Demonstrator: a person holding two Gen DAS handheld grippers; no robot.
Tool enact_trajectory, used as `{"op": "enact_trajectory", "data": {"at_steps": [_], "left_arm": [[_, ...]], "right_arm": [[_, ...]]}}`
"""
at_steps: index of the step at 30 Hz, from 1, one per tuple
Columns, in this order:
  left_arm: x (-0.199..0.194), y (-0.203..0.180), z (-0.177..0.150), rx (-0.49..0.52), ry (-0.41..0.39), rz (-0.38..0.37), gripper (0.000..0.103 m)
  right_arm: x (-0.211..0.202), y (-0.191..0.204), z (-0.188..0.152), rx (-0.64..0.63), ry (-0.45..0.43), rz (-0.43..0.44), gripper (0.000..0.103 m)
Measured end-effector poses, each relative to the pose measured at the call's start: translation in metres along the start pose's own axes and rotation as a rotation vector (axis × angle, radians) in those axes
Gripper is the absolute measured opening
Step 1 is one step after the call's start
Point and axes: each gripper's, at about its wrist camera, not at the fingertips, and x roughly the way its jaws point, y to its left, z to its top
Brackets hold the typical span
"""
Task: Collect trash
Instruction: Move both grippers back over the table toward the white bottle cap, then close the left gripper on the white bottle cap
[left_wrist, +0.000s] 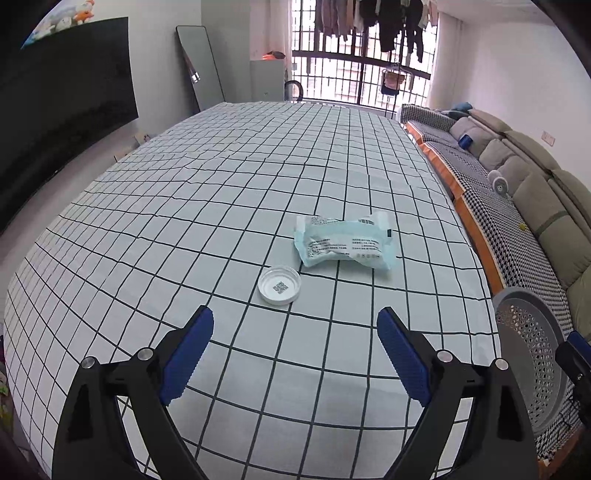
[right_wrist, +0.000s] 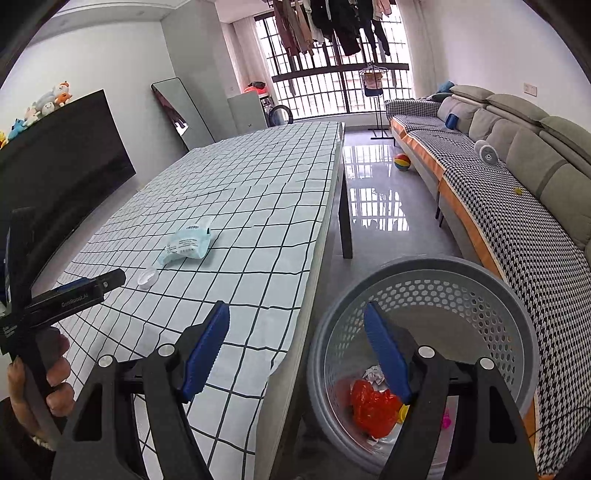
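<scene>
A crumpled pale-blue wrapper (left_wrist: 345, 242) (right_wrist: 189, 243) lies on the checked tablecloth, with a white round lid (left_wrist: 279, 285) (right_wrist: 147, 277) just in front of it. My left gripper (left_wrist: 295, 350) hovers open over the cloth, short of the lid, nothing between its blue pads. In the right wrist view the left gripper's black finger (right_wrist: 79, 290) reaches in from the left, held by a hand. My right gripper (right_wrist: 297, 350) is open and empty, straddling the table's edge and the grey perforated basket (right_wrist: 517, 317) (left_wrist: 532, 332). The basket holds red crumpled plastic (right_wrist: 371, 406) and other scraps.
The table (right_wrist: 258, 206) with its checked cloth ends at the right, where the basket stands on the glossy floor. A long sofa (right_wrist: 517, 177) runs along the right wall. A dark screen (right_wrist: 62, 155) is at the left, a mirror (right_wrist: 177, 110) behind.
</scene>
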Motion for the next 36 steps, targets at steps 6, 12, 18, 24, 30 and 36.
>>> {"op": "enact_trajectory", "data": {"at_steps": [6, 12, 18, 24, 30, 36], "left_arm": [[0.011, 0.023, 0.009, -0.031, -0.004, 0.040, 0.088], [0.040, 0.035, 0.012, -0.037, 0.065, 0.025, 0.089], [0.071, 0.037, 0.013, -0.025, 0.129, 0.023, 0.089], [0.089, 0.033, 0.020, 0.018, 0.142, 0.036, 0.089], [0.102, 0.030, 0.021, 0.030, 0.161, 0.024, 0.089], [0.108, 0.034, 0.020, 0.007, 0.171, 0.001, 0.080]], "right_arm": [[0.008, 0.014, 0.007, -0.025, 0.009, 0.025, 0.072], [0.016, 0.024, 0.009, -0.039, 0.018, 0.037, 0.072], [0.020, 0.032, 0.007, -0.054, 0.033, 0.035, 0.072], [0.020, 0.031, 0.006, -0.048, 0.035, 0.027, 0.072], [0.021, 0.031, 0.005, -0.051, 0.042, 0.015, 0.072], [0.023, 0.035, 0.004, -0.059, 0.055, -0.002, 0.072]]}}
